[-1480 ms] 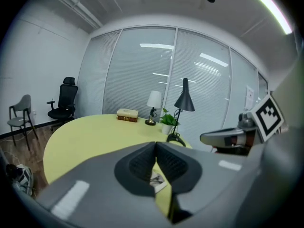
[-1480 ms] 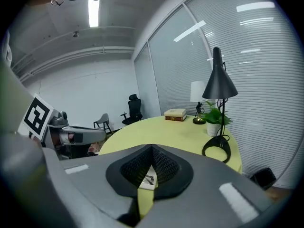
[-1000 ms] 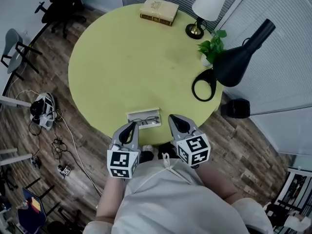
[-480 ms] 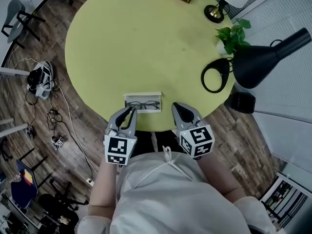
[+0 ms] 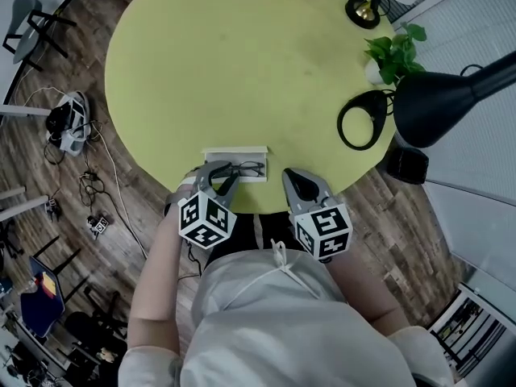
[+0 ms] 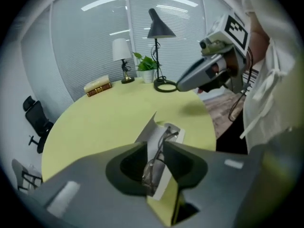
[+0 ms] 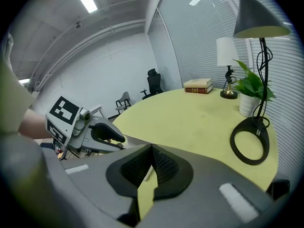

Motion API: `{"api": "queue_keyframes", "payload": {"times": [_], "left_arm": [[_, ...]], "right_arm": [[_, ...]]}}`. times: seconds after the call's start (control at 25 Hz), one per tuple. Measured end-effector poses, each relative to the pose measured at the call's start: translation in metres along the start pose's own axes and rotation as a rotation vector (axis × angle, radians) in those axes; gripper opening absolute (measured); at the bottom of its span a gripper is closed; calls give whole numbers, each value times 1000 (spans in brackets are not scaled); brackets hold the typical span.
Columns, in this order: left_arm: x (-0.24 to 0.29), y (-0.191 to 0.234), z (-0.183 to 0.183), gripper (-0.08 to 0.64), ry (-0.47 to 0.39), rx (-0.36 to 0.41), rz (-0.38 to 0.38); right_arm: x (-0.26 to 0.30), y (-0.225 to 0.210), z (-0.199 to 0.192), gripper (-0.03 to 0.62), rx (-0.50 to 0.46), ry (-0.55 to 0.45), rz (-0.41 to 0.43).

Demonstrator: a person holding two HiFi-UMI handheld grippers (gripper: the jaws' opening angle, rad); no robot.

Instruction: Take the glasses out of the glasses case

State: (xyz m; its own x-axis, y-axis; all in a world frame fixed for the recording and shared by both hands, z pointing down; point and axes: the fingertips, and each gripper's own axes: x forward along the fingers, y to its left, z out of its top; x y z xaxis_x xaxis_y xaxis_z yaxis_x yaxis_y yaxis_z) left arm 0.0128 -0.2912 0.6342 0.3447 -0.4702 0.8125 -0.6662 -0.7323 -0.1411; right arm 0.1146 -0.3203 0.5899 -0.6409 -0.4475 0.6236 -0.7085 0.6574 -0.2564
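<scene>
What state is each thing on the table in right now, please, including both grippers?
glasses case: open, lying flat near the table's near edge.
glasses: still in the case, caught between the left gripper's jaws.
left gripper: jaws closed on the glasses.
right gripper: jaws together, empty, apart from the case.
book: closed, lying flat.

**Left gripper closed on the glasses, right gripper shut and empty**

The left gripper (image 5: 216, 173) is held tilted inward, and its jaws are closed narrowly on the glasses (image 6: 156, 156). The right gripper (image 5: 289, 177) is held near it, level, with its jaws pressed together on nothing.
</scene>
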Motion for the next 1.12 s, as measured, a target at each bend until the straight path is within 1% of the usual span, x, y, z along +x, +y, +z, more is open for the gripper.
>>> {"api": "queue_keyframes", "payload": {"times": [0.16, 0.28, 0.4, 0.56, 0.72, 0.76, 0.88, 1.04, 1.12], "left_arm": [[13, -9, -4, 107, 102, 141, -109], [22, -14, -10, 104, 155, 206, -176], [30, -16, -16, 92, 209, 269, -226], [38, -16, -22, 51, 251, 330, -248], [42, -15, -28, 37, 271, 359, -258], [43, -14, -28, 20, 270, 364, -258], [45, -13, -27, 17, 269, 380, -270], [46, -14, -27, 14, 276, 433, -284], [45, -14, -27, 11, 273, 440, -294]], "right_arm": [[0, 1, -1, 0, -11, 12, 15], [-1, 2, -4, 0, -11, 20, 14], [-2, 0, -8, 0, -8, 30, 14], [-4, -1, -14, 0, -5, 45, 8], [-6, -1, -16, 0, 0, 47, -1], [-7, -1, -15, 0, 0, 45, -3], [-8, -6, -13, 0, 0, 41, -8], [-10, -11, -11, 0, 6, 38, -22], [-11, -11, -9, 0, 6, 34, -27]]}}
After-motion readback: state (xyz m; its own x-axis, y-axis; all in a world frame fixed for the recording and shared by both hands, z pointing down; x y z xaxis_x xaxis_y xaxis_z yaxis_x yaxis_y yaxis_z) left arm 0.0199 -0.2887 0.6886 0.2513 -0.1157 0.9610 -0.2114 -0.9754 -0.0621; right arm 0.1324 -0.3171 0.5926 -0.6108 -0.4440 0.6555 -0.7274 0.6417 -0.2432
